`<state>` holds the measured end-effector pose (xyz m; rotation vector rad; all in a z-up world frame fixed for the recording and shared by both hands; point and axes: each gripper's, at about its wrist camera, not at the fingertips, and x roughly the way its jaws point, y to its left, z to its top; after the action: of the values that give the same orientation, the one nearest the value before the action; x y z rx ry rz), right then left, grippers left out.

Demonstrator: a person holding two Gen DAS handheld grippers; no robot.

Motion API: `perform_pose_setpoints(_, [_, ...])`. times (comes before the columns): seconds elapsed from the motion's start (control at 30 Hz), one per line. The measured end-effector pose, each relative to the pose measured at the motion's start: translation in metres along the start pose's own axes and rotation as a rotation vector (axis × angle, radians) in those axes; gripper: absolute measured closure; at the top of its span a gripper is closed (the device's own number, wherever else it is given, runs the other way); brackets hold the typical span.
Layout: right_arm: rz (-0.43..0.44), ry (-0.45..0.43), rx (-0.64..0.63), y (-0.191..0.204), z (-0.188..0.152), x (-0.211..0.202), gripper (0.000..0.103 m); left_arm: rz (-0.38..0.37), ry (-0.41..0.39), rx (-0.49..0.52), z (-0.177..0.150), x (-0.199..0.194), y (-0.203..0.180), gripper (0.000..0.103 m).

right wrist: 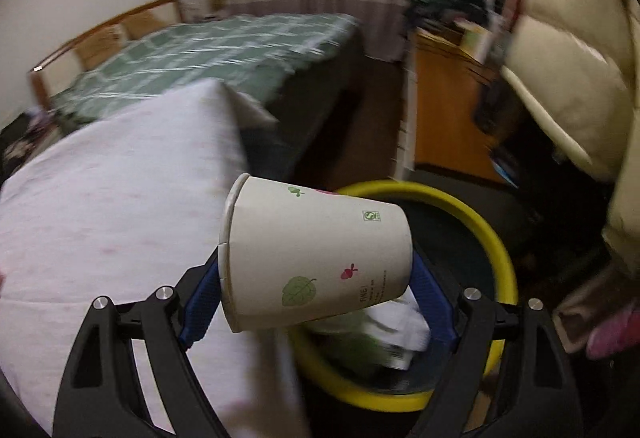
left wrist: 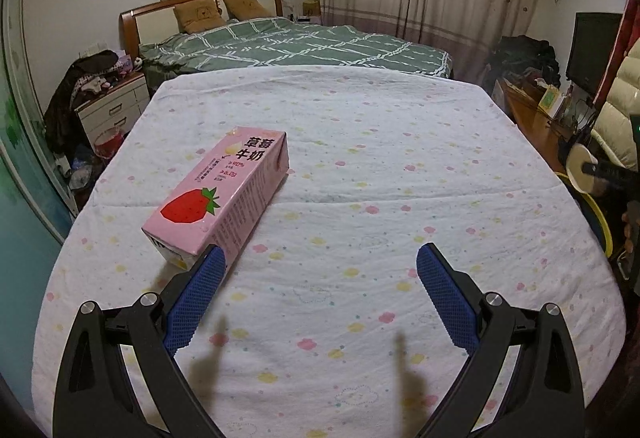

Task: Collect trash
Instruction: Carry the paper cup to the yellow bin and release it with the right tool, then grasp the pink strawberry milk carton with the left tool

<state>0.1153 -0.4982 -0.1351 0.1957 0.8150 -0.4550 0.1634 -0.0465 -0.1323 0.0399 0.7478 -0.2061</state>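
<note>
Floral tablecloth (left wrist: 360, 165), milk carton (left wrist: 224, 193), yellow-rimmed bin (right wrist: 496, 238)

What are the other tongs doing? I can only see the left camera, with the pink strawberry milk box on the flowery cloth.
Observer: The right tongs are clamped on a white paper cup lying sideways between their blue pads.
Operator: Where is the cup going?
Observer: It hangs above a yellow-rimmed bin beside the table, partly over its opening.
Operator: Is there anything in the bin?
Observer: Yes, some crumpled white stuff lies inside; it is too blurry to say what.
Operator: Are my tongs holding the milk box?
Observer: No. The left tongs are open, and the milk box lies just outside their left pad.
</note>
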Motion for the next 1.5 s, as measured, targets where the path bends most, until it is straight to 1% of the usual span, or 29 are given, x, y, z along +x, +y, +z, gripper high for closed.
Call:
perform_pose_setpoints(0.13, [-0.044,0.026,0.071,-0.029,-0.008,0.017,0.023,0.012,0.002,0.021,-0.001,0.000,-0.003,0.008])
perform_pose_setpoints(0.2, [-0.051,0.040,0.094,-0.040,-0.012,0.023,0.017,0.014,0.000,0.026,0.001,0.000,-0.003,0.008])
perform_pose_setpoints(0.23, [-0.058,0.038,0.109,-0.044,-0.014,0.025,0.012,0.018,-0.002,0.029,0.001,-0.001,-0.004,0.008])
perform_pose_setpoints(0.33, [-0.075,0.016,0.138,-0.053,-0.022,0.019,0.012,0.019,-0.007,0.031,0.001,-0.002,-0.004,0.008])
perform_pose_setpoints(0.4, [-0.064,-0.006,0.158,-0.052,-0.023,0.011,0.012,0.019,-0.008,0.031,0.001,-0.002,-0.003,0.008])
perform_pose_setpoints(0.47, [-0.039,-0.030,0.164,-0.048,-0.026,0.001,0.012,0.019,-0.009,0.031,0.001,-0.002,-0.002,0.008])
perform_pose_setpoints(0.6, [0.055,-0.107,0.162,-0.026,-0.031,-0.026,0.012,0.017,-0.015,0.031,0.002,-0.004,0.000,0.008])
perform_pose_setpoints(0.63, [0.086,-0.131,0.149,-0.016,-0.034,-0.034,0.012,0.017,-0.016,0.031,0.002,-0.005,0.000,0.008])
perform_pose_setpoints(0.73, [0.140,-0.181,0.101,0.012,-0.039,-0.047,0.012,0.008,-0.024,0.031,0.001,-0.007,0.002,0.008])
perform_pose_setpoints(0.8, [0.167,-0.208,0.071,0.027,-0.040,-0.053,0.012,-0.013,-0.045,0.026,0.001,-0.011,0.004,0.008])
perform_pose_setpoints(0.83, [0.170,-0.227,0.048,0.036,-0.040,-0.055,0.012,-0.036,-0.054,0.027,0.000,-0.015,0.006,0.008])
perform_pose_setpoints(0.97, [0.140,-0.292,-0.025,0.057,-0.044,-0.067,0.011,-0.045,-0.060,0.033,0.001,-0.025,0.021,0.008])
perform_pose_setpoints(1.07, [0.136,-0.309,-0.040,0.062,-0.047,-0.068,0.011,-0.025,-0.070,0.024,0.007,-0.032,0.043,0.008])
perform_pose_setpoints(1.17, [0.139,-0.311,-0.029,0.059,-0.048,-0.069,0.010,0.000,-0.057,0.027,0.016,-0.030,0.061,0.008])
perform_pose_setpoints(1.23, [0.137,-0.310,-0.028,0.061,-0.050,-0.072,0.009,-0.006,-0.038,0.021,0.020,-0.026,0.071,0.008])
perform_pose_setpoints(1.33, [0.118,-0.320,-0.042,0.065,-0.051,-0.075,0.009,-0.016,0.011,0.014,0.029,-0.011,0.081,0.008])
perform_pose_setpoints(1.5, [0.095,-0.335,-0.065,0.071,-0.052,-0.077,0.007,-0.076,0.107,0.010,0.041,0.025,0.087,0.008])
